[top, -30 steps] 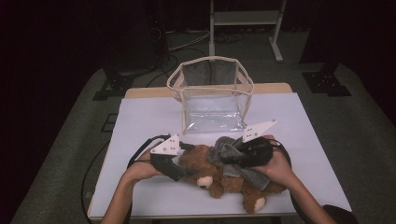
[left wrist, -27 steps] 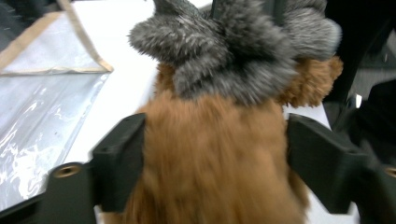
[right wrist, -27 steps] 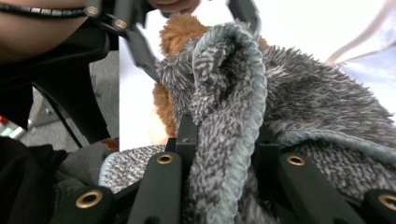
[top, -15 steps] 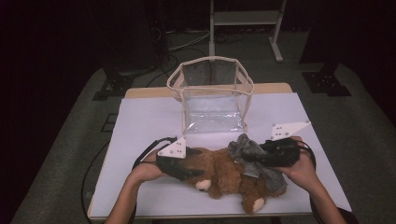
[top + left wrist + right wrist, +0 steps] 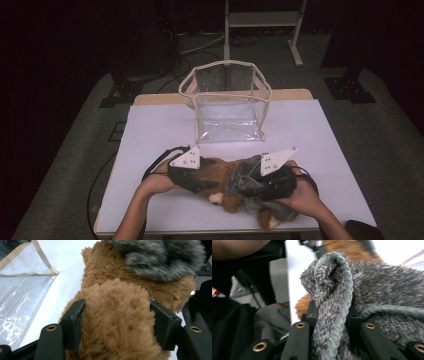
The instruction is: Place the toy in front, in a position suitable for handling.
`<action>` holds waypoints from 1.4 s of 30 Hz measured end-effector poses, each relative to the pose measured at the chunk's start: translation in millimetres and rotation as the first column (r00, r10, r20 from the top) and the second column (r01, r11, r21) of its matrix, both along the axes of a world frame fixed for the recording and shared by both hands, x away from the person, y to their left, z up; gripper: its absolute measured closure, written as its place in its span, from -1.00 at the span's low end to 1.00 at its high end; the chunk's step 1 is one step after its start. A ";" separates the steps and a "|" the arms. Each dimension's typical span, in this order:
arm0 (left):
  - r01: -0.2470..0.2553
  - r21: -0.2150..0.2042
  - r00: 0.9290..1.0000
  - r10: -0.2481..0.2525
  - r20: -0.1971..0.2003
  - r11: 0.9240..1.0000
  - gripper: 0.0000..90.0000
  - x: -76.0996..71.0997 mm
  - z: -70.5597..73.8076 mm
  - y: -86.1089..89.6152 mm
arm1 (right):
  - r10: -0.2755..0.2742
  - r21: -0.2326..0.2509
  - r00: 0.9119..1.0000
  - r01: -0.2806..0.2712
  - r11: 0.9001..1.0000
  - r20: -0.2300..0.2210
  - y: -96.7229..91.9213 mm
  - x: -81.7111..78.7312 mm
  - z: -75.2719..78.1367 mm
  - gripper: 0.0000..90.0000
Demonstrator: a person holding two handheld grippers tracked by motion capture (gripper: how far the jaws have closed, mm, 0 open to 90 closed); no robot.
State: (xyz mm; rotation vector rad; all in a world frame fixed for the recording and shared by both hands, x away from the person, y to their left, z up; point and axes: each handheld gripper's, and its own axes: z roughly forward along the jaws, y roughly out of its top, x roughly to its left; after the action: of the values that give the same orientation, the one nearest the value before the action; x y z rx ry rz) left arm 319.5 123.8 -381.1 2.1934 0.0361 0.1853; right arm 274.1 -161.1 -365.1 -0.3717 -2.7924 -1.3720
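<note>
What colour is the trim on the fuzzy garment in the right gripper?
Pale grey-green trim, clearest in the right gripper view.

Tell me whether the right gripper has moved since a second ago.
Yes. The right gripper, shut on the grey garment, swung out rightward then back, ending nearer the table's front edge than before.

The table (image 5: 150,130) is bright from light above — the room past its edges is very dark. The clear bag (image 5: 22,302) shines with glare, and the grey fur (image 5: 160,257) looks blurry up close.

A white table (image 5: 150,130) carries everything. A clear bag (image 5: 227,102) stands at its far side. A brown teddy (image 5: 222,180) lies near the front edge.
</note>
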 end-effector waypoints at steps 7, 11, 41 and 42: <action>0.033 0.006 0.999 -0.033 -0.001 0.999 -0.15 -3.3 -0.8 0.5 | -0.127 0.086 0.991 0.125 0.989 0.028 -35.7 11.0 16.1 0.57; 0.046 0.010 0.999 -0.046 0.003 0.999 -0.15 -4.3 -0.7 0.9 | -0.224 0.087 0.974 0.220 0.972 0.042 -58.8 21.6 16.8 0.57; 0.050 0.010 0.999 -0.050 0.002 0.999 -0.23 -4.3 -1.8 0.9 | -0.202 0.060 0.973 0.196 0.979 0.108 -64.0 13.1 37.5 0.65; 0.050 0.010 0.999 -0.050 0.002 0.999 -0.23 -4.3 -1.8 0.9 | -0.203 0.057 0.974 0.198 0.979 0.103 -62.8 15.6 34.3 0.71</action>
State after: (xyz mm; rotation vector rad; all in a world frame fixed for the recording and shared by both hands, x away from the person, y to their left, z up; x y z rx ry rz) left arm 315.2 124.7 -382.8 2.2012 -0.0211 0.1596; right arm 289.7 -223.9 -330.9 -0.6114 -2.8709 -1.5372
